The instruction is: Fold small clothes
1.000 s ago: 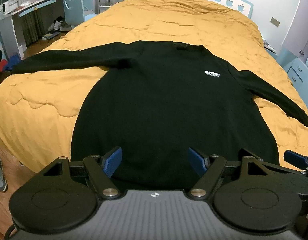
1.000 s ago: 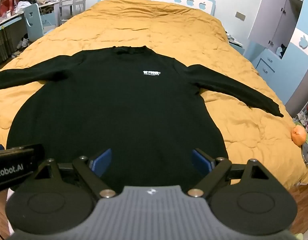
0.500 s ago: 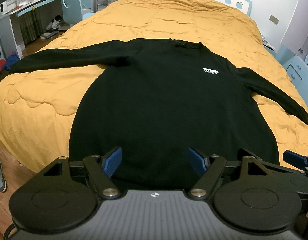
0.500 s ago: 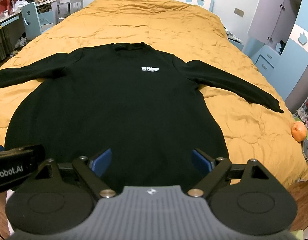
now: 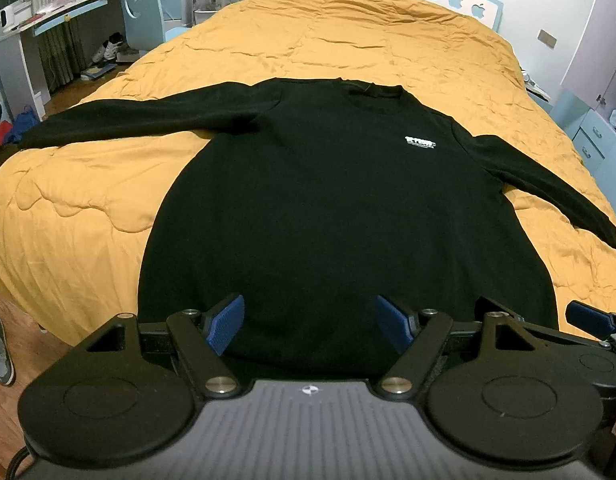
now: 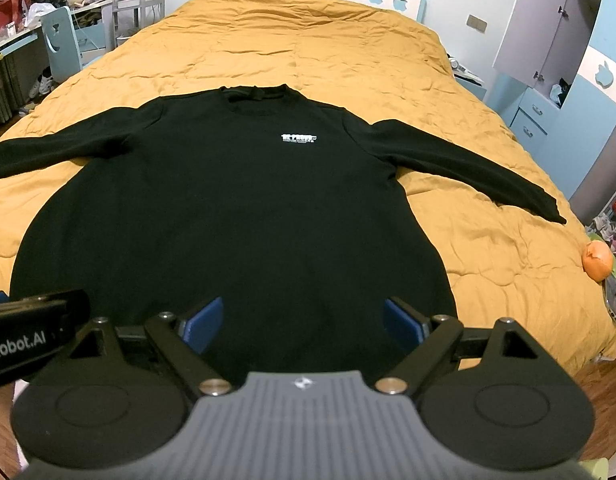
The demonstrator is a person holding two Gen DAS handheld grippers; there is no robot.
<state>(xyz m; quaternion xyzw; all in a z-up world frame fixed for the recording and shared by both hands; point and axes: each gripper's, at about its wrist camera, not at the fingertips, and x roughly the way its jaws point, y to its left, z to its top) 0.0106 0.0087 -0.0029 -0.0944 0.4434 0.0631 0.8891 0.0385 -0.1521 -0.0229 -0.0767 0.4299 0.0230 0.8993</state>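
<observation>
Black long-sleeved sweatshirt (image 5: 340, 208) spread flat, front up, on the orange-quilted bed (image 5: 87, 216), nothing folded yet. Long axis running straight away from both tongs: hem nearest, just at the foot edge of the bed, collar (image 6: 253, 92) farthest, small white chest print (image 6: 299, 139) up near it. Sleeves out to either side, roughly crosswise to that axis; left sleeve (image 5: 119, 120) stretched out toward the bed's left edge, right sleeve (image 6: 468, 164) angled down toward the right edge, cuff well short of the orange ball (image 6: 596, 260) off the bed's corner. Left tongs (image 5: 310, 322) released, blue pads wide apart, empty, hovering over the hem, slightly left of the body's midline. Right tongs (image 6: 301, 320) likewise spread and empty, over the hem, right of centre; body of the left tongs visible at the right view's lower left edge, so the two sit side by side, close together. Neither touching cloth as far as can be told. Likely first step judged as a sleeve or side fold: left sleeve nearer the left tongs, right sleeve nearer the right tongs, both requiring a reach forward and outward from the hem. Hem corners closest grab points for either hand.
</observation>
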